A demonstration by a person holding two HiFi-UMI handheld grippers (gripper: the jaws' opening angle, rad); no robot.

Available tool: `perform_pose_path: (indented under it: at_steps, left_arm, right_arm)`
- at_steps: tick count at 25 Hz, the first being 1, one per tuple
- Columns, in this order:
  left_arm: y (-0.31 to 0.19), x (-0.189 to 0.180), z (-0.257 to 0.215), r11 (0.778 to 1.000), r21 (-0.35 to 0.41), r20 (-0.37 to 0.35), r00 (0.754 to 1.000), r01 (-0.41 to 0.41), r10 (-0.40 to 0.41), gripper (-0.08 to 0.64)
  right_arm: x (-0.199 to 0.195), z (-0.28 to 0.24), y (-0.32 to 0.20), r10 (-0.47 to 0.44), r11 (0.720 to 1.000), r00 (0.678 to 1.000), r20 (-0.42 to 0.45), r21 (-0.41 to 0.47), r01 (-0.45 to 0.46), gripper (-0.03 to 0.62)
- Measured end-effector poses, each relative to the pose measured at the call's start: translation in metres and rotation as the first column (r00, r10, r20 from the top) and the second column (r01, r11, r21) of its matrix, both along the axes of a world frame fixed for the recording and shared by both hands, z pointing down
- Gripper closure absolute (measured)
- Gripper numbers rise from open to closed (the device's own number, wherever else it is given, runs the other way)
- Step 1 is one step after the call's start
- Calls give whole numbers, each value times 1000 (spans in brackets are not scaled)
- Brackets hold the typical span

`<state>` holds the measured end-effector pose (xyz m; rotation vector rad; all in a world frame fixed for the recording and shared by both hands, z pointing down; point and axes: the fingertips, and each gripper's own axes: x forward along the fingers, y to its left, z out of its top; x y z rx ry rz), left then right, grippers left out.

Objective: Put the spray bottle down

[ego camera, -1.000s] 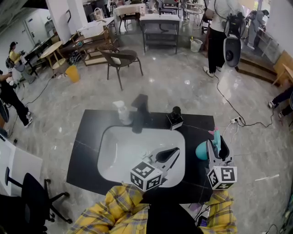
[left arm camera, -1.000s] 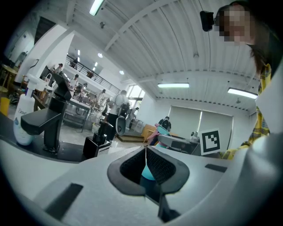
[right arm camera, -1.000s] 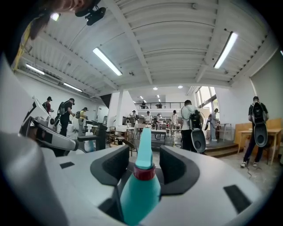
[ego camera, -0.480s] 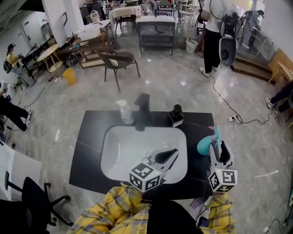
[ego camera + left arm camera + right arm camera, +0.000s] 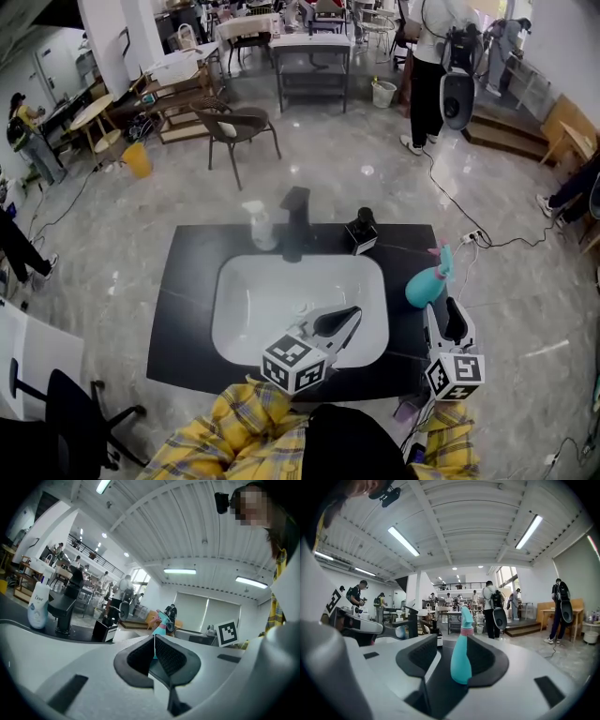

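The teal spray bottle (image 5: 427, 281) with a pink collar stands upright on the right side of the black counter (image 5: 183, 309). My right gripper (image 5: 448, 319) sits just behind it, open, with nothing held. In the right gripper view the spray bottle (image 5: 461, 651) stands in line with the gap of the right gripper (image 5: 457, 657), just ahead of the spread pads (image 5: 419, 656). My left gripper (image 5: 349, 317) hovers over the white sink (image 5: 244, 309) and is shut on nothing. In the left gripper view the left gripper (image 5: 153, 656) has its pads pressed together, and the spray bottle (image 5: 161, 625) shows behind them.
A black faucet (image 5: 295, 220) stands behind the basin, with a white pump bottle (image 5: 260, 225) to its left and a small black dispenser (image 5: 361, 230) to its right. The counter's right edge lies close beyond the spray bottle. Chairs, tables and people stand further back.
The right gripper let go of the spray bottle and drew back toward me, leaving it standing on the counter. The left gripper stayed over the sink.
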<state>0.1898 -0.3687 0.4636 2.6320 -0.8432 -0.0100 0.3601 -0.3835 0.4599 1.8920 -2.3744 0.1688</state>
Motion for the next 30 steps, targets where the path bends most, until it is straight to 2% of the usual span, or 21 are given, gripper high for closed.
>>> perform_pose_path:
  at_steps: [4,13,20,30]
  left_arm:
    - [8,-6,-1,1000,7,6,1000,-7,7,552]
    - [26,-19,-5,998,60,56,998,-31,28,552]
    - [39,-28,-5,998,55,46,999,-30,28,552]
    - [55,-36,-7,998,52,45,998,-36,34,552]
  right_arm:
    - [-7,2,15,-4,1000,1000,2,-23,4,416]
    - [-31,-2,42,-32,997,999,39,-63,34,488]
    - [-54,-5,57,-64,995,996,57,-75,68,522]
    - [-65,-5,79,-58,994,995,87,-85,65,568]
